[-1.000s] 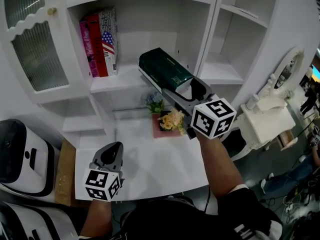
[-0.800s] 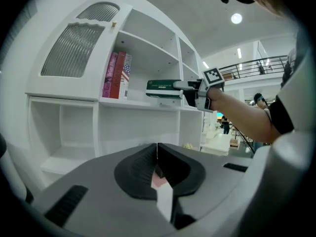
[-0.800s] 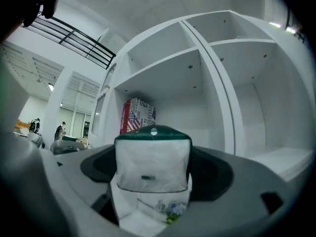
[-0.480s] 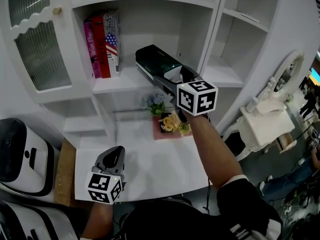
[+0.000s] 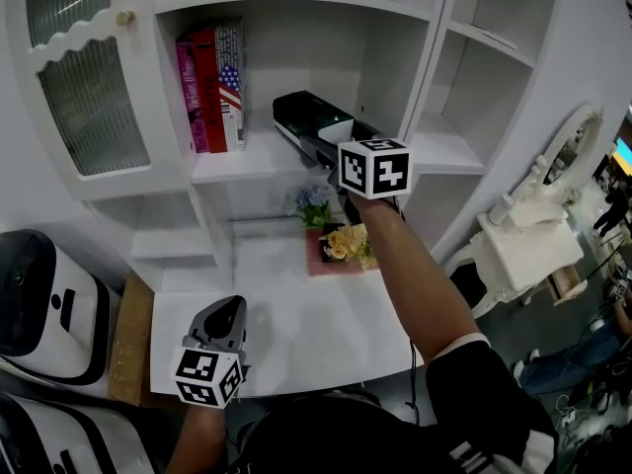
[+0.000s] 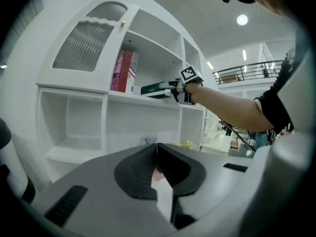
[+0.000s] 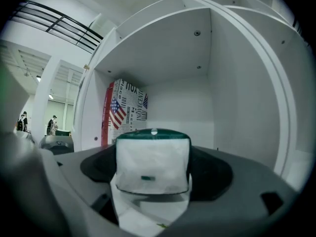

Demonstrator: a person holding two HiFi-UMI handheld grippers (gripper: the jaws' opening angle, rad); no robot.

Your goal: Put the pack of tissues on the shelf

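Note:
The pack of tissues (image 5: 308,117) is dark green with a white end (image 7: 153,164). My right gripper (image 5: 331,144) is shut on it and holds it level over the white shelf board (image 5: 247,162), inside the open compartment, to the right of the books. From the left gripper view the pack (image 6: 157,89) shows just above the shelf board's front edge. My left gripper (image 5: 225,316) is shut and empty, low over the white table (image 5: 296,314) near its front left corner.
Upright books (image 5: 209,87) stand at the left of the same compartment. A cabinet door with ribbed glass (image 5: 84,87) is further left. On the table lie a small flower arrangement (image 5: 346,245) and its pink base. A white vanity piece (image 5: 528,235) stands to the right.
My right gripper has carried the tissue pack up and forward, from above the table into the shelf compartment beside the books. The left gripper has barely moved.

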